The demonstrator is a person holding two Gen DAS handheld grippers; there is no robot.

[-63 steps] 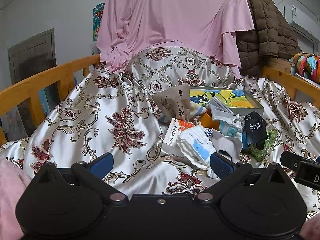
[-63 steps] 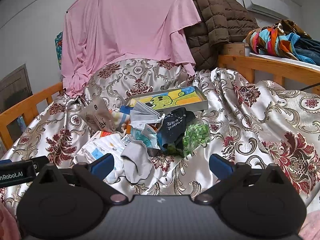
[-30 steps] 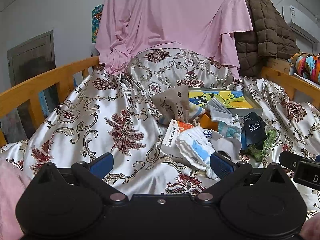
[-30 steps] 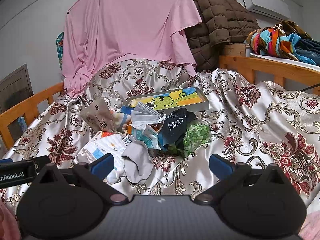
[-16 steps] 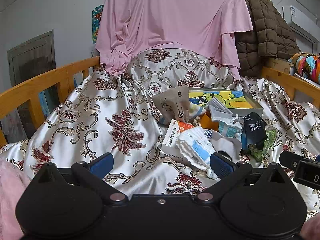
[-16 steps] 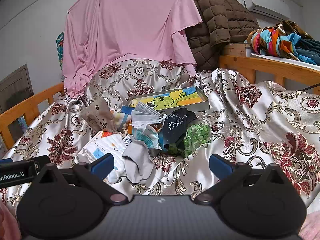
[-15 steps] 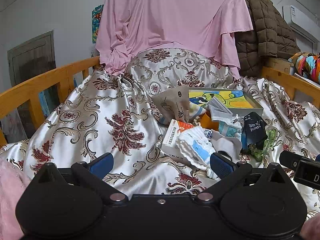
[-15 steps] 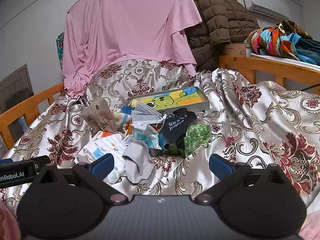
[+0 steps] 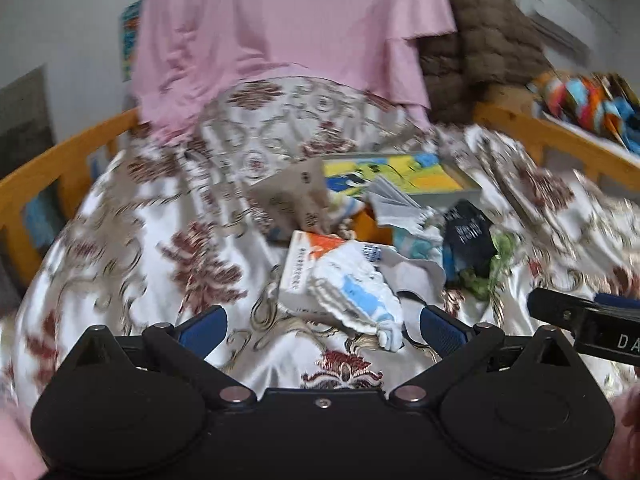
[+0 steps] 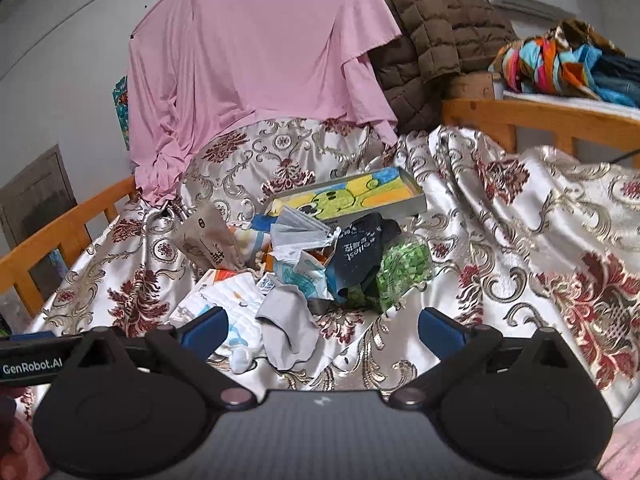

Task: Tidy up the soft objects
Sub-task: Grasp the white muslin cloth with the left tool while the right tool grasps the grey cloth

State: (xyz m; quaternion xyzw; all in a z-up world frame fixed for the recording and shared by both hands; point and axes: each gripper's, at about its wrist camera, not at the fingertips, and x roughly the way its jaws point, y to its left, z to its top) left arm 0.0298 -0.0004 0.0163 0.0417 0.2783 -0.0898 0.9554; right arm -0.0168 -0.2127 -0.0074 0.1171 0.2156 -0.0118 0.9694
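Note:
A heap of small items lies on a silky floral bedspread [image 9: 160, 248]. It holds a white cloth with blue marks [image 9: 356, 296], a grey sock [image 10: 286, 332], a dark sock with white lettering [image 10: 360, 252], a grey face mask [image 10: 300, 232], a green bag [image 10: 400, 272], a tan pouch [image 10: 204, 236] and a white-and-orange carton [image 9: 304, 264]. My left gripper [image 9: 320, 328] is open and empty, just short of the white cloth. My right gripper [image 10: 322, 328] is open and empty, with the grey sock between its fingers' line of view.
A flat box with a yellow cartoon lid [image 10: 352, 196] lies behind the heap. Wooden bed rails [image 10: 60, 236] run along both sides. A pink sheet [image 10: 260, 60] and a brown quilted jacket [image 10: 432, 40] hang at the back. Colourful clothes [image 10: 560, 64] are piled at the right.
The left gripper has swung to the right and closer to the heap, blurring its view. The right gripper has moved slightly forward. Both stay open.

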